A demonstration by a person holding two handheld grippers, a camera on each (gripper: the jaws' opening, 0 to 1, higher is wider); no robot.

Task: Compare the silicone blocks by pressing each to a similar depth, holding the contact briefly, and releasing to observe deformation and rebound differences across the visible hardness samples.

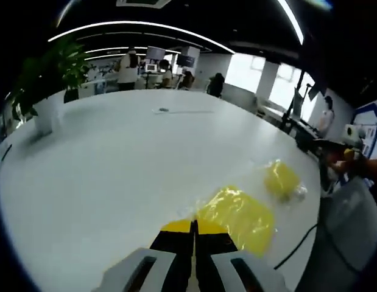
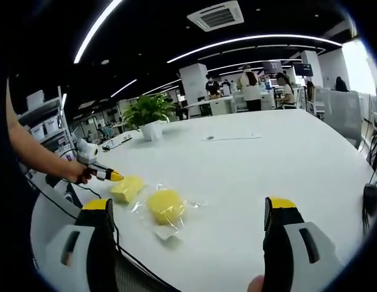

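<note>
While the left gripper (image 1: 193, 228) is closed above a yellow block (image 1: 240, 218) near the table (image 1: 115, 164) edge, the right gripper (image 2: 191, 210) gapes wide.

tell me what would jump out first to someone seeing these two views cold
Two bright yellow silicone blocks on the big white table: a squarish flat block and a rounder block lying on clear plastic wrap. In the right gripper view the left gripper, held in a person's hand, comes in with shut yellow-tipped jaws at the flat block's edge, while the right gripper stands wide open. Farther back, a potted plant sits on the table.
</note>
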